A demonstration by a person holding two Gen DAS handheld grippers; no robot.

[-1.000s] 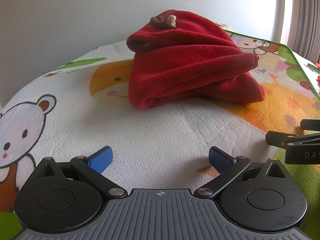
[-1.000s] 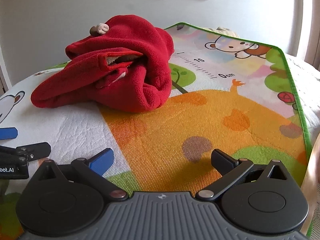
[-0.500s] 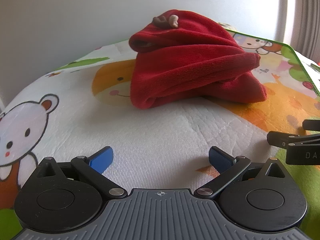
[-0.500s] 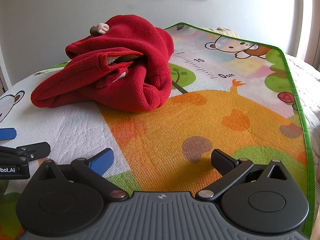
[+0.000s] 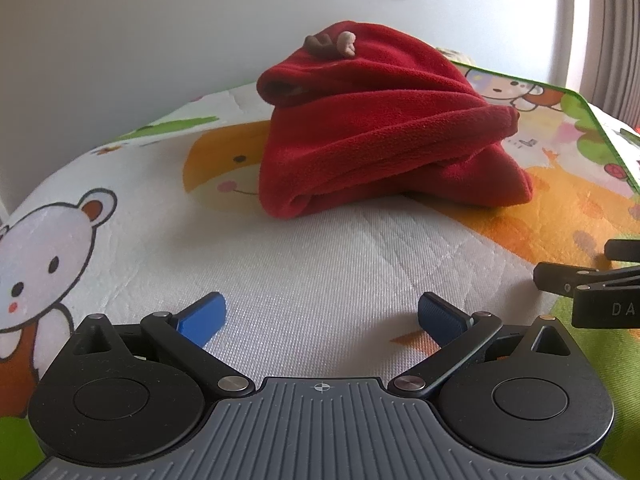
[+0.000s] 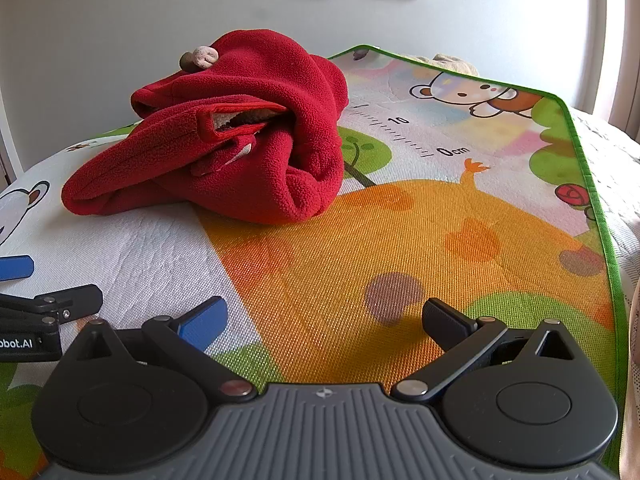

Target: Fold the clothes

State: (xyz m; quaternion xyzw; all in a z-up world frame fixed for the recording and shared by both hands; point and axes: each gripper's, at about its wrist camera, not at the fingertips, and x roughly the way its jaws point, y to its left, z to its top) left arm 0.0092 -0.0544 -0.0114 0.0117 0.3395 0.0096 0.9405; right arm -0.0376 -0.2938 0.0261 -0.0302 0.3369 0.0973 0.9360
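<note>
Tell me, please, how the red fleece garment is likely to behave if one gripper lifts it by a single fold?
The red fleece garment lies in soft, rounded folds, so it is probably floppy and would drape and unravel. Its fuzzy surface suggests little slipping. Bunched loosely on the play mat, it probably drags rather than slides when pushed.

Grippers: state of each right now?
Left gripper: open, holding nothing.
Right gripper: open, holding nothing.
</note>
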